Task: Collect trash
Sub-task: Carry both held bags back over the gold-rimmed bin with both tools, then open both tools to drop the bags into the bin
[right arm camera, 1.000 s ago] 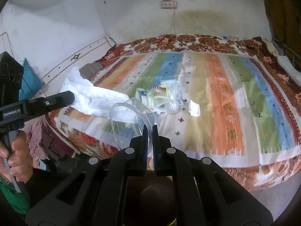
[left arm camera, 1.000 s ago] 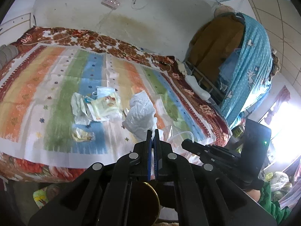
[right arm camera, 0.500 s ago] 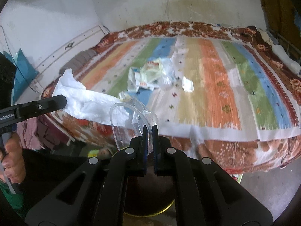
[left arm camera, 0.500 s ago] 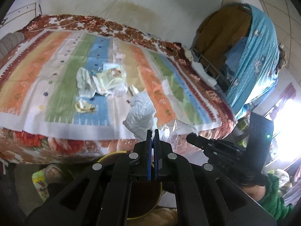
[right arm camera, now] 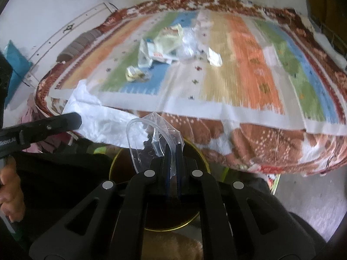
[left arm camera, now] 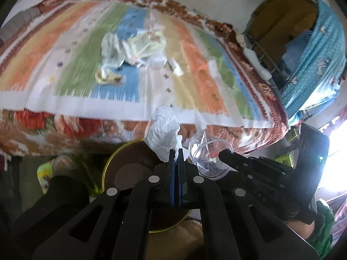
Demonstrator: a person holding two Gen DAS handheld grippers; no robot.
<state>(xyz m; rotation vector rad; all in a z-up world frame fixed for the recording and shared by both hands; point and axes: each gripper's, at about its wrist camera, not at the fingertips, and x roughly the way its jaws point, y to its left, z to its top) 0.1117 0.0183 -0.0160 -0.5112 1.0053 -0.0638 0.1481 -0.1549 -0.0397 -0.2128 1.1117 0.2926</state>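
Observation:
My left gripper [left arm camera: 176,151] is shut on a crumpled white plastic bag [left arm camera: 164,132], which also shows at the left of the right wrist view [right arm camera: 102,121]. My right gripper [right arm camera: 172,146] is shut on a clear plastic cup [right arm camera: 149,143], seen in the left wrist view [left arm camera: 208,158] just right of the bag. Both held pieces hang over a round brown bin with a yellow rim [left arm camera: 123,169] [right arm camera: 195,205] on the floor by the bed. More wrappers and bags [left arm camera: 134,52] [right arm camera: 164,47] lie on the striped bedcover.
The bed [left arm camera: 65,119] [right arm camera: 271,143] with a floral side stands right behind the bin. A blue patterned curtain [left arm camera: 314,60] hangs at the right over a brown cupboard. A person's hand [right arm camera: 10,192] grips the left gripper's handle. A pillow [right arm camera: 82,43] lies at the bed's far left.
Both grippers have come down and tilted downward from over the bed to the bin in front of it. The bag and the cup stayed in their grips. The bin has come into full view.

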